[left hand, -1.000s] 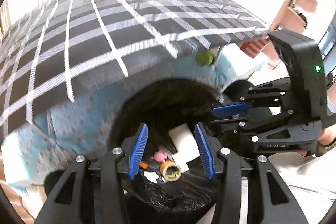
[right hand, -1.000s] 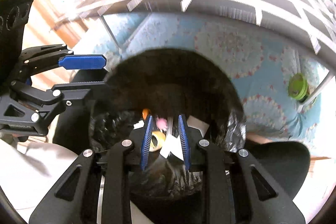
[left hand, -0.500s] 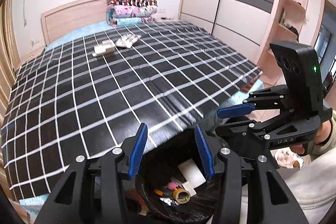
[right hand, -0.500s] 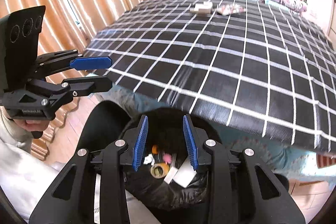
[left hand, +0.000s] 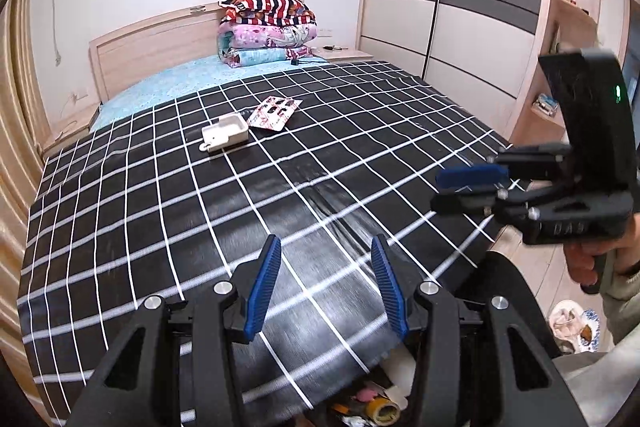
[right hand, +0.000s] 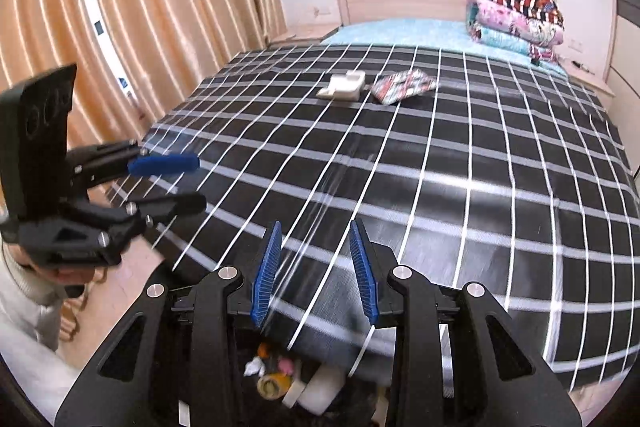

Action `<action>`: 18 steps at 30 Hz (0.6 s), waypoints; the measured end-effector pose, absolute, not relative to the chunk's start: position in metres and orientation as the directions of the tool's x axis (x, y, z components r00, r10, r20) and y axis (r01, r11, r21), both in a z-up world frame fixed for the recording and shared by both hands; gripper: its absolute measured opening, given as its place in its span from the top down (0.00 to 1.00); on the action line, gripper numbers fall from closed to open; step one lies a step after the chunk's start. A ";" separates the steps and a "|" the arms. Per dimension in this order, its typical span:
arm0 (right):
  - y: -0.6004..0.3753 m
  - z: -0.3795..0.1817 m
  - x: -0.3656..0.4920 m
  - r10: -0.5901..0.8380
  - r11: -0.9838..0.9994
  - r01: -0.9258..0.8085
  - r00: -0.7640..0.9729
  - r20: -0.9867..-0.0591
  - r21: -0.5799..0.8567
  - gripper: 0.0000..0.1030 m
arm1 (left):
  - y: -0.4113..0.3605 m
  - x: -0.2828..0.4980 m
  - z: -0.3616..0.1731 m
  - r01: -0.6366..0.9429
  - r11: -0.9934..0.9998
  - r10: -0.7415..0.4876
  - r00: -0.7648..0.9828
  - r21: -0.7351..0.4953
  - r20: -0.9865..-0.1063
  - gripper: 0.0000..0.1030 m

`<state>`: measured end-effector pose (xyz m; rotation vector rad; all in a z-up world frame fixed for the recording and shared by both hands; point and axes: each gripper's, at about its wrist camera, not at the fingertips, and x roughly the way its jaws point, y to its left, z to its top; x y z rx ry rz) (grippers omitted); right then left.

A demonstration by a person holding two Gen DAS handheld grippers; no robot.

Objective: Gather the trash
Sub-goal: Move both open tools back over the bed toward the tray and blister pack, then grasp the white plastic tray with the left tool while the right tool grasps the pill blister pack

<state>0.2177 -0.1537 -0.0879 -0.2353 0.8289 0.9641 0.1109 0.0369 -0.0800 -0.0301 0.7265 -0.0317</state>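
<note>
Black-and-white checked cover [left hand: 280, 163]: one, spread over the bed ahead of both tongs.
Left gripper [left hand: 326, 285]: jaws parted, nothing between the blue pads.
Right gripper [right hand: 316, 267]: jaws parted and empty, a narrower gap than the left's.
Trash on the cover: two pieces, well ahead of both tongs — one white box [left hand: 225, 138] and one red-patterned wrapper [left hand: 275, 113], just beside each other.
Bin [right hand: 320, 395]: one, black-lined, directly below both tongs at the bed's foot; several scraps inside, including a tape roll [right hand: 272, 385] and a white paper [right hand: 322, 387].
Folded quilts [left hand: 267, 29]: one stack at the headboard.
</note>
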 end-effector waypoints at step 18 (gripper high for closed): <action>-0.102 -0.078 0.319 0.634 0.597 -0.796 0.393 -0.666 0.099 0.33 | 0.106 0.214 -0.080 -0.109 0.993 0.051 0.743 -0.044 -0.667 0.37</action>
